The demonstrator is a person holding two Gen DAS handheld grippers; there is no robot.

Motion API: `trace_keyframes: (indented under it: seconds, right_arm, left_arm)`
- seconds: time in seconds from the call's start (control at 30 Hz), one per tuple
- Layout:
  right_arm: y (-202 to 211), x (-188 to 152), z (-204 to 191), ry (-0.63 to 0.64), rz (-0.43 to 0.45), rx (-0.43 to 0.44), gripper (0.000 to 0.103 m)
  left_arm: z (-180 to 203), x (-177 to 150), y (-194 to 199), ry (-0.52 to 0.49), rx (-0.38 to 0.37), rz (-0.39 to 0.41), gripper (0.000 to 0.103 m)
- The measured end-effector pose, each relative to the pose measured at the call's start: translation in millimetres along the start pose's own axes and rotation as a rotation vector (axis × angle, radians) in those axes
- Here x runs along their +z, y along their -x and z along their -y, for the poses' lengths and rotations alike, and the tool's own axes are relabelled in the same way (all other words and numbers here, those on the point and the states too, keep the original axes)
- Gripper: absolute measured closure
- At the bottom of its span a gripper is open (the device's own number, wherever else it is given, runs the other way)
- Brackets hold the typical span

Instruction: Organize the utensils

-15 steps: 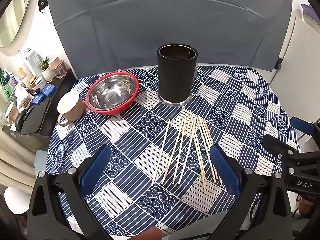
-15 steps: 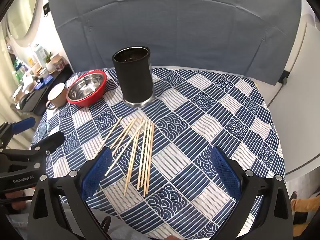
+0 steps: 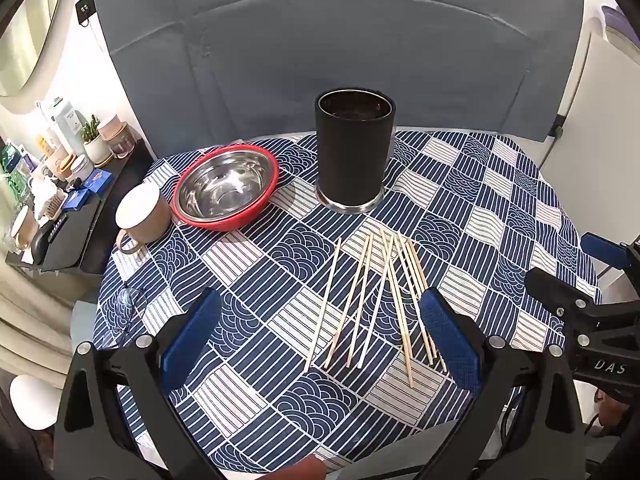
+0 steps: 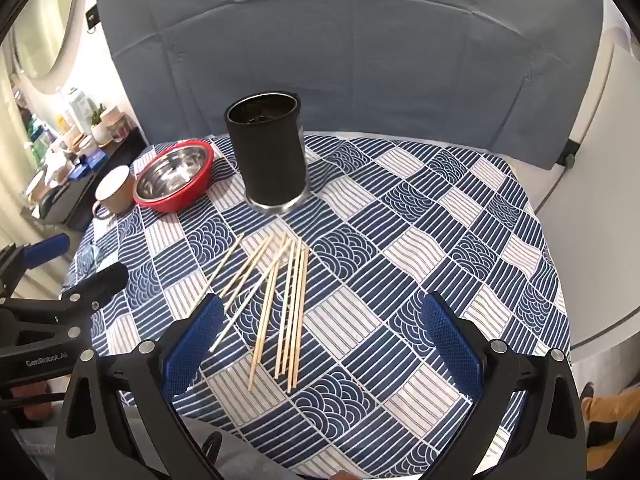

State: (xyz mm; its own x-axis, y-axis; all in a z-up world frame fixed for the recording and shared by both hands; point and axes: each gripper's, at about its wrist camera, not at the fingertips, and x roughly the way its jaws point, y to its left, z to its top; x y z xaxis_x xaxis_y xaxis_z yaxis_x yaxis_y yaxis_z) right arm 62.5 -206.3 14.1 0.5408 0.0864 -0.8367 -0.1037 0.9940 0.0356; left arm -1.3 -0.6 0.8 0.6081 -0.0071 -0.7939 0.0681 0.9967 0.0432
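Observation:
Several pale wooden chopsticks [image 3: 372,300] [image 4: 276,300] lie loosely fanned on the blue-and-white patterned tablecloth [image 3: 248,268] [image 4: 420,248]. Behind them stands a tall black cylindrical holder [image 3: 354,156] [image 4: 272,156] with a metal base, upright. My left gripper [image 3: 320,340] hovers above the near ends of the chopsticks, open, nothing between its blue pads. My right gripper [image 4: 320,344] hangs open over the cloth just right of the chopsticks, also holding nothing. Each gripper shows at the edge of the other's view.
A steel bowl with a red rim [image 3: 226,190] [image 4: 174,176] and a beige mug [image 3: 142,216] [image 4: 116,190] sit at the table's left. A cluttered side shelf [image 3: 60,184] stands beyond the left edge. A grey backdrop [image 3: 340,40] rises behind the table.

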Motion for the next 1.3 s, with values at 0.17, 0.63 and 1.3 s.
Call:
trace_keyframes:
  seconds: [0.17, 0.63, 1.3]
  right_arm:
    - [1.3, -0.9, -0.3, 0.003, 0.001, -0.002, 0.008]
    - [1.8, -0.9, 0.8, 0.003, 0.002, -0.002, 0.008]
    - [3.8, -3.2, -0.4, 0.010, 0.008, -0.021, 0.008]
  left_arm:
    - [0.1, 0.5, -0.8, 0.000, -0.003, -0.003, 0.006]
    - [-0.4, 0.0, 0.6, -0.003, -0.003, 0.000, 0.006]
    - [-1.9, -1.7, -0.7, 0.003, -0.011, -0.005, 0.006]
